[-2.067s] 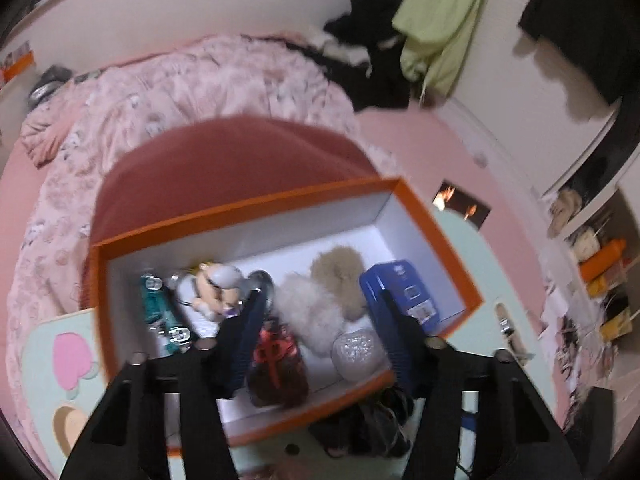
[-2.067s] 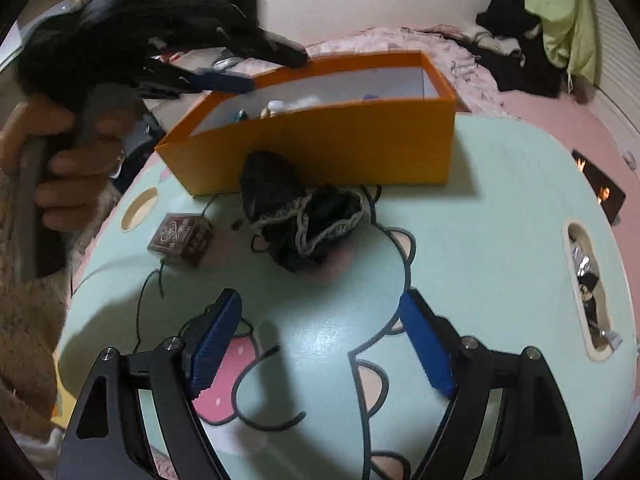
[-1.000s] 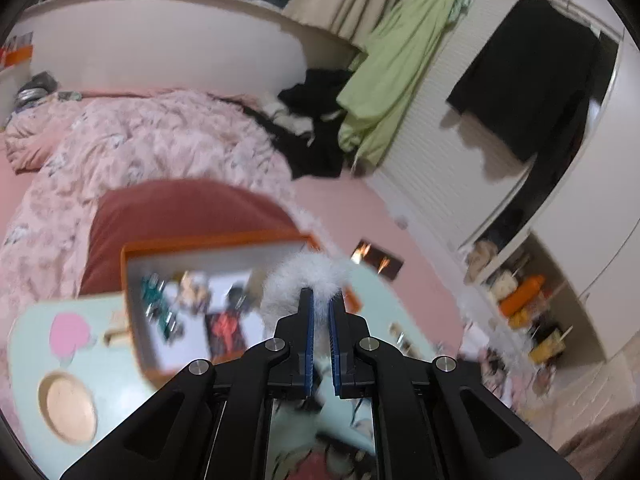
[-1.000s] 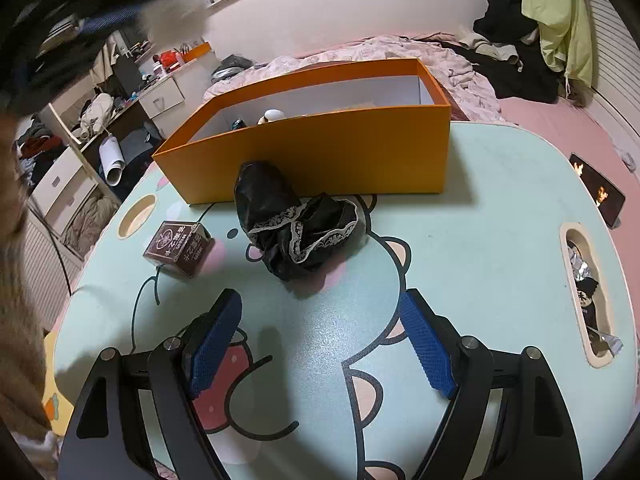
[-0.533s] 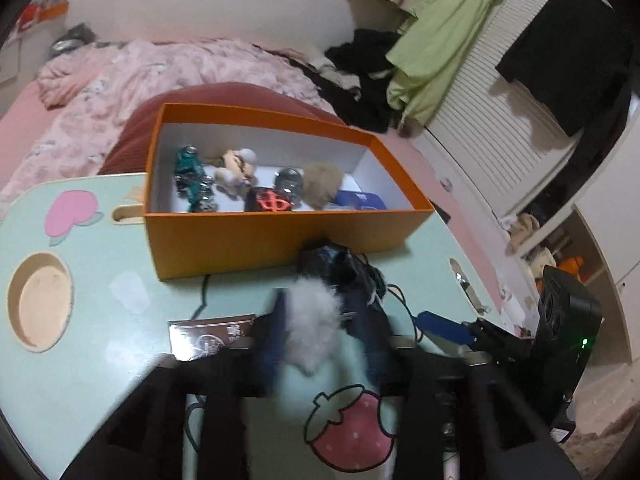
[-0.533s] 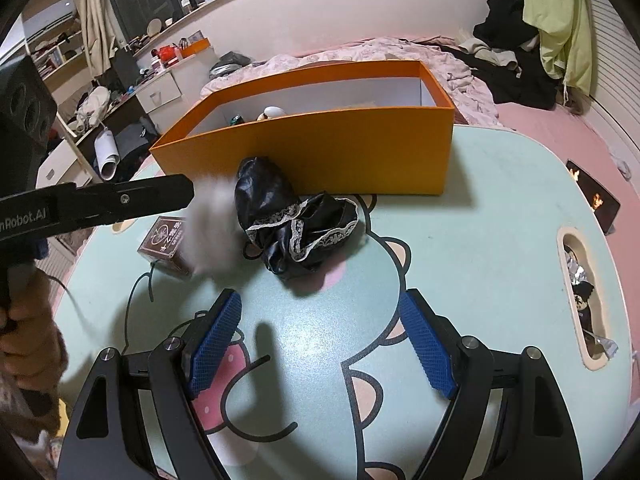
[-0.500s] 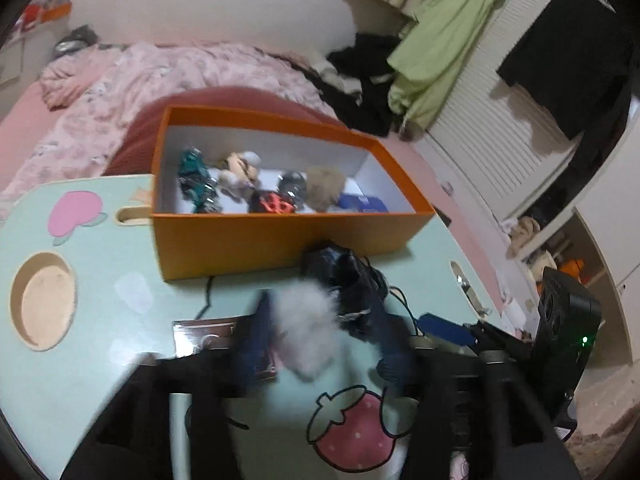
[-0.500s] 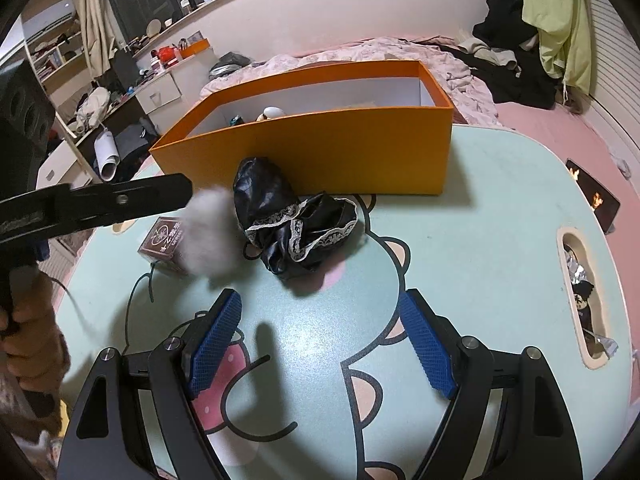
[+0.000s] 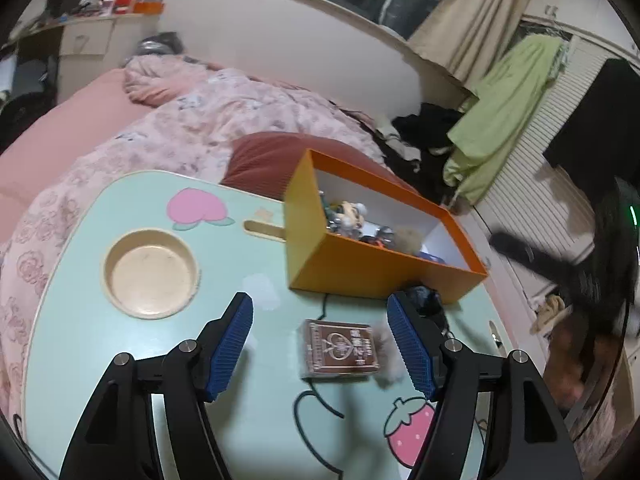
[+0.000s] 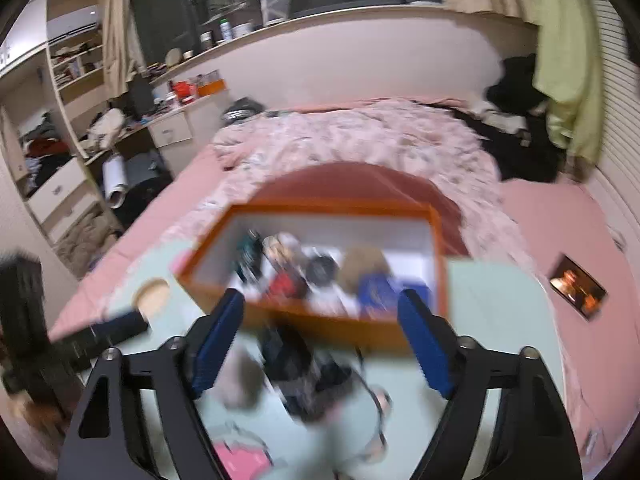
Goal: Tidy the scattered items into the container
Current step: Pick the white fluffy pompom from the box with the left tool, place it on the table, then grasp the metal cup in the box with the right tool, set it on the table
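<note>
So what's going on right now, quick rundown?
Left gripper opening, nothing gripped, brown card box on table between its jaws. Right gripper closing, empty, above black lace cloth. White pom-pom beside card box. Orange box unobstructed.

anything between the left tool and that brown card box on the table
Nothing visible: the brown card box lies flat on the table just ahead of the left tool, whose opening jaws hold nothing.

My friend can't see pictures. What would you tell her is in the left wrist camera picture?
The left gripper, its blue-padded jaws opening with nothing held, points down at a brown card box lying on a mint-green cartoon table, a white fluffy ball touching the card box's right end. Behind them stands an orange box holding small toys, with a pink bed beyond.
</note>
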`<state>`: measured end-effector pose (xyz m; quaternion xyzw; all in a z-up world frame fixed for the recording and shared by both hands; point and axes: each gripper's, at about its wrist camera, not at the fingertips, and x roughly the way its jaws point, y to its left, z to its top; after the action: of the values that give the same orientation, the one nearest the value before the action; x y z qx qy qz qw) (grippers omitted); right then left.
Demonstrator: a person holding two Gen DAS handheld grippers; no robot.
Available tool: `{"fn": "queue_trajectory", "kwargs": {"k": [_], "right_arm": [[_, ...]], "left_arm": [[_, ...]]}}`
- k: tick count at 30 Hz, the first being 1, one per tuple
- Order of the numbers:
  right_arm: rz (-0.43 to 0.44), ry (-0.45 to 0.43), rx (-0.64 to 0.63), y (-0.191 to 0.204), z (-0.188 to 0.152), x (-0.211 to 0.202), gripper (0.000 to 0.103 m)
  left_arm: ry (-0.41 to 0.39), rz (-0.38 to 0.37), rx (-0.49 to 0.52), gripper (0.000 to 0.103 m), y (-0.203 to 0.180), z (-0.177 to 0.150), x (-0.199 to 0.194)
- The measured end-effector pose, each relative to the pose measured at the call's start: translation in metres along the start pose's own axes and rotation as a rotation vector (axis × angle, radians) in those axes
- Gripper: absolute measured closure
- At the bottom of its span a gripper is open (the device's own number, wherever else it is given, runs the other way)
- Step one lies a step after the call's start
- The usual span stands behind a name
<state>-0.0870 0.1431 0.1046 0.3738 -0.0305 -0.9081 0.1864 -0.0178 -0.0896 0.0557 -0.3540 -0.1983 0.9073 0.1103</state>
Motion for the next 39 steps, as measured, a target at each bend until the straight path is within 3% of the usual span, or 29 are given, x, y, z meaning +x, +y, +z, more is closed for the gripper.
{"fn": "queue_trajectory", "kwargs": {"k": [1, 3, 5, 9, 14, 20, 25, 28, 34, 39], "right_arm": [[0.016, 0.039, 0.003, 0.002, 0.01, 0.012, 0.041], [0.055, 0.167, 0.051, 0.002, 0.034, 0.05, 0.062], [0.087, 0.249, 0.099, -0.005, 0.043, 0.078, 0.07], [0.037, 0.345, 0.12, -0.014, 0.048, 0.123, 0.07], [-0.028, 0.438, 0.101, -0.016, 0.042, 0.146, 0.069], [-0.032, 0.507, 0.067, -0.014, 0.033, 0.16, 0.065], [-0.076, 0.482, 0.003, -0.004, 0.029, 0.159, 0.071], [-0.044, 0.45, 0.012, -0.002, 0.029, 0.152, 0.074], [0.041, 0.193, 0.032, 0.002, 0.044, 0.078, 0.074], [0.122, 0.095, 0.012, 0.009, 0.024, 0.018, 0.074]], "left_arm": [[-0.001, -0.001, 0.0, 0.034, 0.001, 0.0, -0.001], [-0.004, -0.001, 0.002, 0.034, 0.002, 0.0, -0.002], [-0.007, -0.003, 0.002, 0.034, 0.004, 0.0, -0.002], [-0.015, -0.013, -0.009, 0.034, 0.006, 0.0, -0.005], [-0.014, -0.028, -0.028, 0.034, 0.012, 0.002, -0.004], [-0.011, -0.041, -0.049, 0.034, 0.016, 0.002, -0.002], [-0.009, -0.039, -0.053, 0.034, 0.017, 0.002, -0.003], [-0.016, -0.036, -0.048, 0.034, 0.015, 0.003, -0.005], [-0.013, -0.033, -0.048, 0.034, 0.015, 0.005, -0.007], [-0.006, -0.029, -0.042, 0.034, 0.012, 0.005, -0.007]]}}
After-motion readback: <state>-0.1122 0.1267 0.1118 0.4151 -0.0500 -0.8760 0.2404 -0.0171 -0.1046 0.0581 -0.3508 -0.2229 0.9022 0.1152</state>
